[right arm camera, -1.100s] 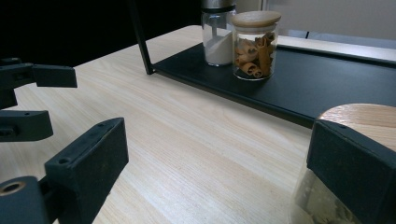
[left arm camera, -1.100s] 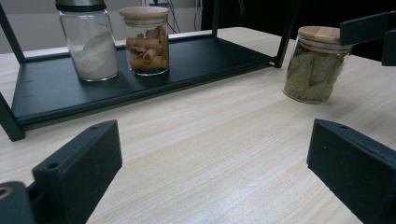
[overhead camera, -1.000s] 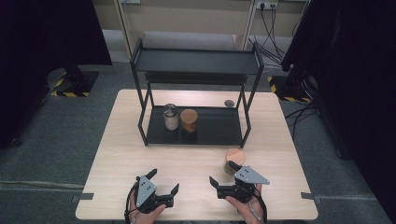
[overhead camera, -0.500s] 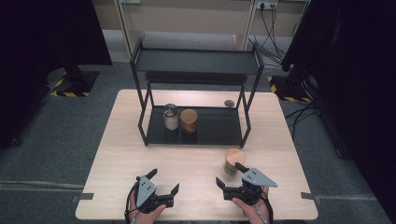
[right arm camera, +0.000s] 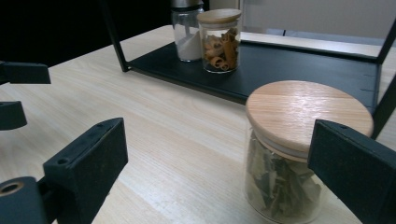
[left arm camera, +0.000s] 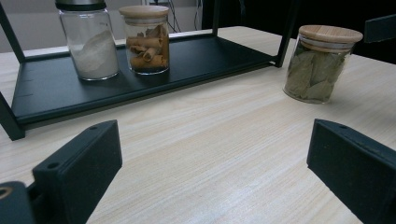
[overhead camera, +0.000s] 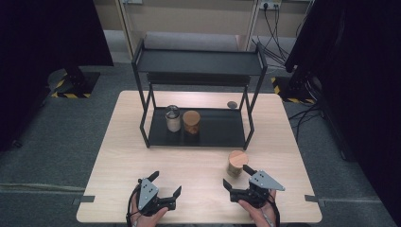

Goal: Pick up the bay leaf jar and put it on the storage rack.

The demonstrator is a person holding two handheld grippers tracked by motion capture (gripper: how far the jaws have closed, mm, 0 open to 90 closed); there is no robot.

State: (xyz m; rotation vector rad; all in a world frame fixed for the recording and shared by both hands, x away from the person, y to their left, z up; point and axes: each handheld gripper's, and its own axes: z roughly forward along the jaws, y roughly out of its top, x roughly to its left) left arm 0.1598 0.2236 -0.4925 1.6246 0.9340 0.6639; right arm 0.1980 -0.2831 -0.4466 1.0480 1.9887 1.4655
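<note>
Right gripper view reveals bay leaves (right arm camera: 280,186) inside the jar (right arm camera: 299,144).

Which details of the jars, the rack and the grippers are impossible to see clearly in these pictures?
- Small dark object behind the rack: too small in the high view to identify.
- Bay-leaf jar: its right side is hidden by the jaw of the right gripper in the right gripper view.
- White-powder jar: lid cut off by the top edge of the left gripper view.
</note>
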